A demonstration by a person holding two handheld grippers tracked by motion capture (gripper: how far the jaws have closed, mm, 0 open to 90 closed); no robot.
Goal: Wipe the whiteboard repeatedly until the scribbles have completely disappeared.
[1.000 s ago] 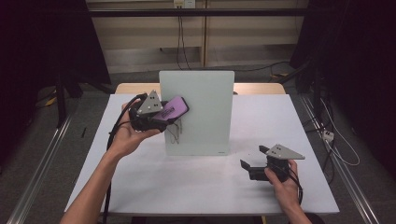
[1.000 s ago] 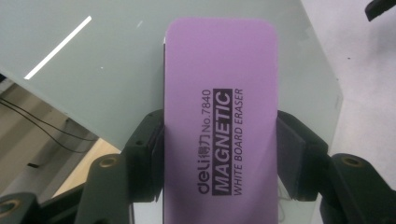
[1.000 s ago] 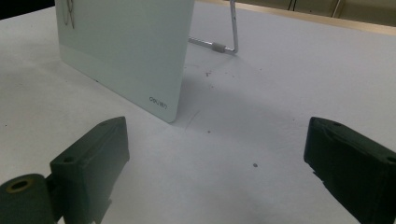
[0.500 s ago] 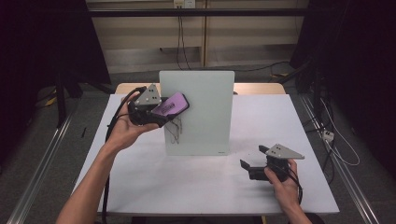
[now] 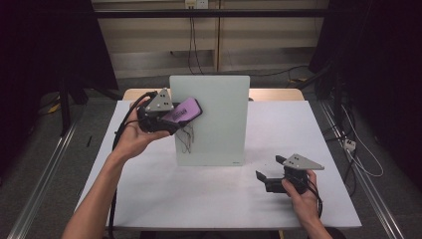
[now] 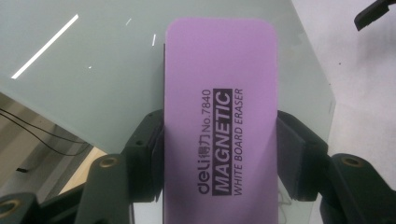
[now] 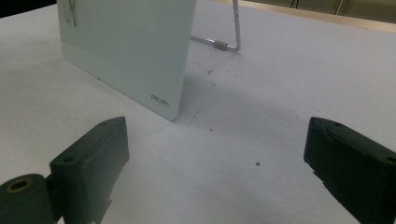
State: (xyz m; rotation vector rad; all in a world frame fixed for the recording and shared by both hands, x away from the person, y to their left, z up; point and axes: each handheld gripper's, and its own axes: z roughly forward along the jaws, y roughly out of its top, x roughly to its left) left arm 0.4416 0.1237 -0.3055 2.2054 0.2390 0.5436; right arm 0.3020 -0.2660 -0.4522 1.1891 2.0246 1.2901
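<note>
A pale green-white board (image 5: 214, 117) stands upright at the middle of the white table (image 5: 149, 194), with black scribbles (image 5: 186, 139) low on its left side. My left gripper (image 5: 175, 119) is shut on a purple whiteboard eraser (image 5: 183, 110), held up at the board's left edge above the scribbles. In the left gripper view the eraser (image 6: 219, 112) sits between both pads (image 6: 156, 154) with the board (image 6: 93, 74) behind it. My right gripper (image 5: 266, 172) rests open on the table right of the board, nothing between its fingers (image 7: 93, 158).
A wire stand (image 7: 229, 44) props the board (image 7: 126, 46) from behind. The table's edges drop to a grey floor with cables (image 5: 358, 149) at the right. Bare tabletop lies in front of the board and between the two hands.
My left gripper has lifted slightly with the eraser, staying by the board's left edge. The right gripper has kept still.
</note>
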